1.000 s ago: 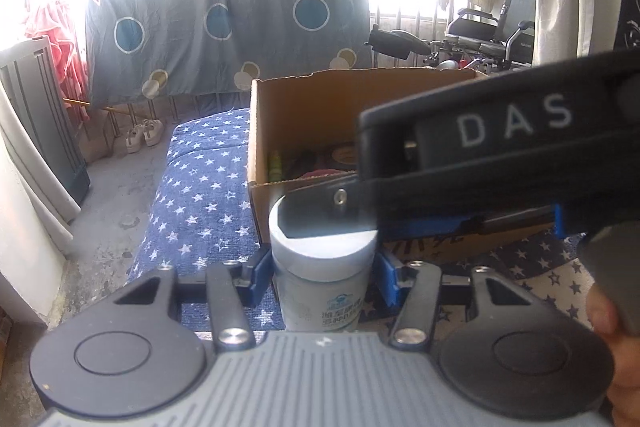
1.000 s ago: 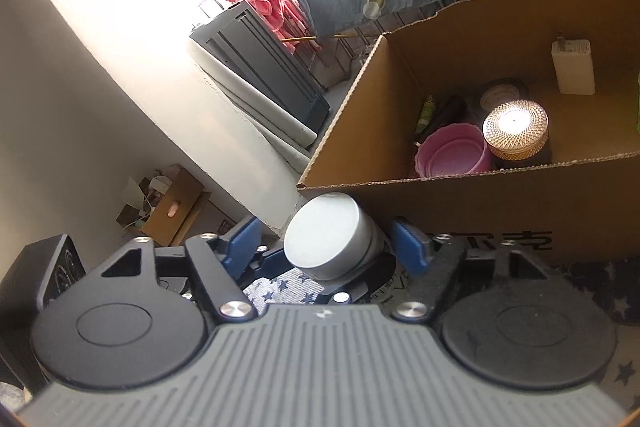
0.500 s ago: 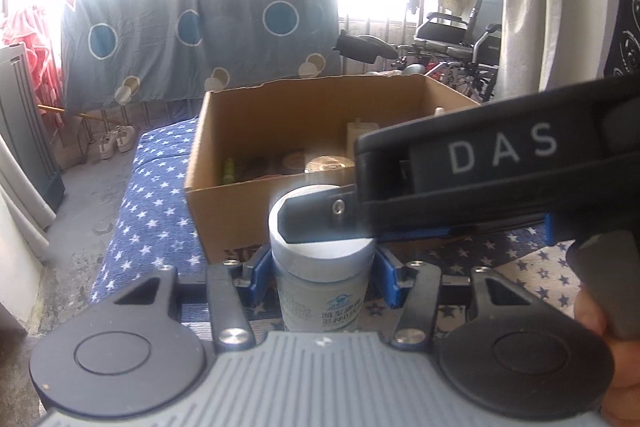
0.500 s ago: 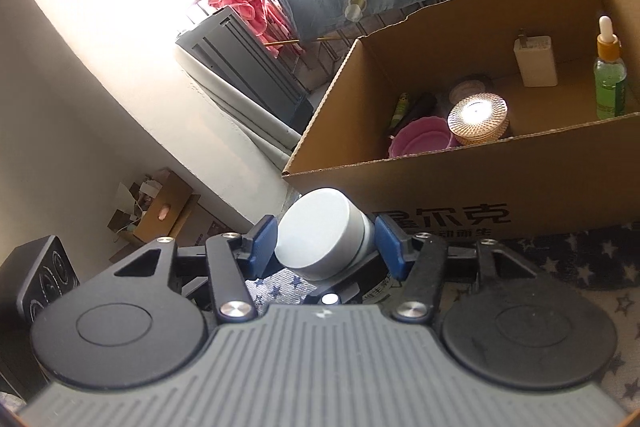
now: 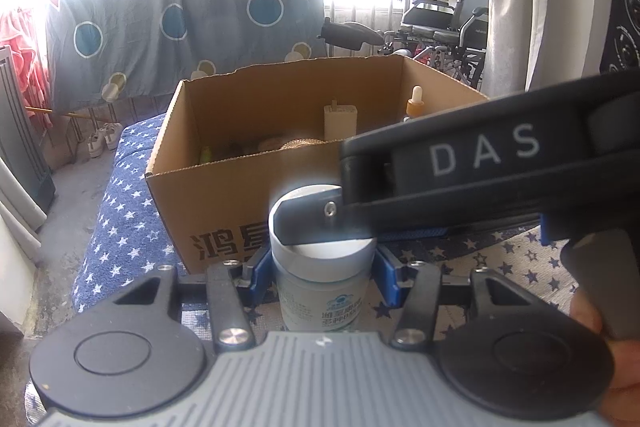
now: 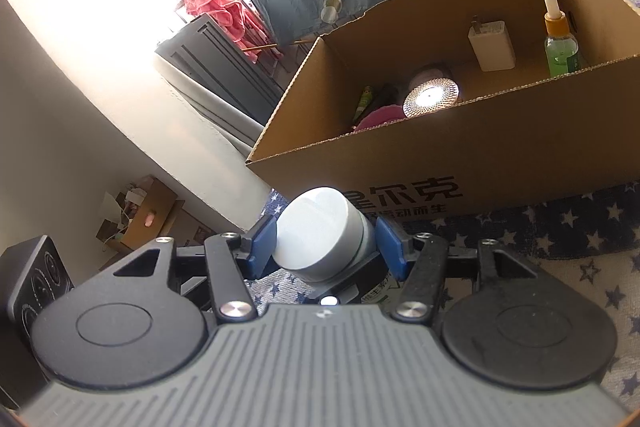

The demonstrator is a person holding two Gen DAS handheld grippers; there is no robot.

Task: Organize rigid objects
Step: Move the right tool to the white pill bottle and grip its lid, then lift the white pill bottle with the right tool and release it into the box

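Observation:
A white jar (image 5: 320,291) with a pale grey lid stands in front of the cardboard box (image 5: 224,211) on the star-patterned cloth. My left gripper (image 5: 320,277) is shut on the jar's body. My right gripper (image 6: 326,245) is shut on the jar's lid (image 6: 320,231), and its black body crosses the left wrist view from the right. The open box (image 6: 500,155) holds a dropper bottle (image 6: 560,39), a white charger (image 6: 492,45), a round gold-mesh lid (image 6: 432,99), a pink bowl and a green tube.
A blue star-patterned cloth (image 5: 120,227) covers the surface. A blue sheet with circles (image 5: 180,27) hangs behind, a wheelchair (image 5: 448,23) stands at the back right. A grey panel (image 6: 224,67) and a small open carton (image 6: 136,219) sit on the floor to the left.
Both grippers have drawn back from the box with the jar held between them, so more of the box's inside and its right end show. Both grips are unchanged.

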